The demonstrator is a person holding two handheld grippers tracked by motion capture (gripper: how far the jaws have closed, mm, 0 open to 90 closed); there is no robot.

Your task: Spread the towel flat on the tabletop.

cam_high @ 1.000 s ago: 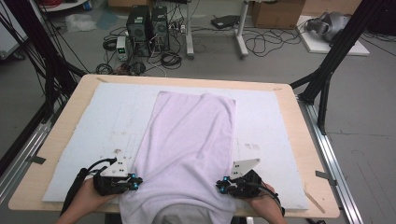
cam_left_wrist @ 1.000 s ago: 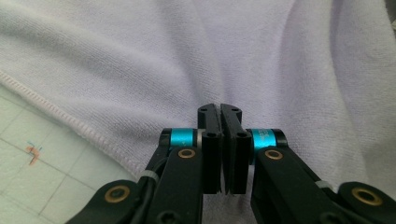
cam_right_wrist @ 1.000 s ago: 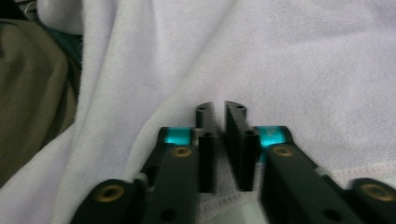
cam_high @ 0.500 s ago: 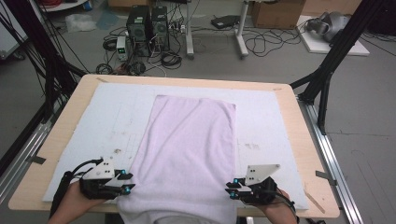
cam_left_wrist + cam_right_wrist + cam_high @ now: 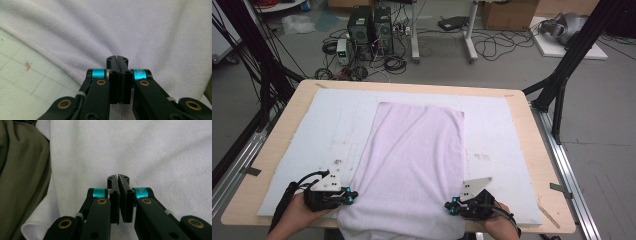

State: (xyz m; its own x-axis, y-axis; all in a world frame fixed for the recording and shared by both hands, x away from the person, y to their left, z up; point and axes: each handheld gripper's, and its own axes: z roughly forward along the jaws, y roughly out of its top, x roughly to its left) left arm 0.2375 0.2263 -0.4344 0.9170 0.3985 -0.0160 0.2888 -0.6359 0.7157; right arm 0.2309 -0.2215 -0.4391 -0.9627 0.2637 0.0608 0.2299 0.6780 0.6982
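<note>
A pale lilac towel (image 5: 412, 150) lies lengthwise on the white mat (image 5: 327, 125), and its near end hangs over the table's front edge. My left gripper (image 5: 353, 195) sits level at the towel's near left edge. Its jaws have just closed and stand shut; in the left gripper view (image 5: 117, 58) no cloth shows between them, and the towel (image 5: 140, 30) spreads just beyond. My right gripper (image 5: 447, 206) sits at the near right edge. Its jaws have also just closed and are shut (image 5: 118, 176) over the towel (image 5: 155, 152), with nothing seen between them.
The mat covers most of the wooden table (image 5: 542, 200). Olive cloth (image 5: 22, 170), the person's clothing, hangs at the left of the right gripper view. Black frame posts (image 5: 562, 85) stand at the table's far corners. Computers and cables (image 5: 372, 25) lie on the floor beyond.
A second ago both grippers lay on the towel's near part. They drew apart to its sides with jaws open, then closed and edged back to its edges. The towel lies flatter.
</note>
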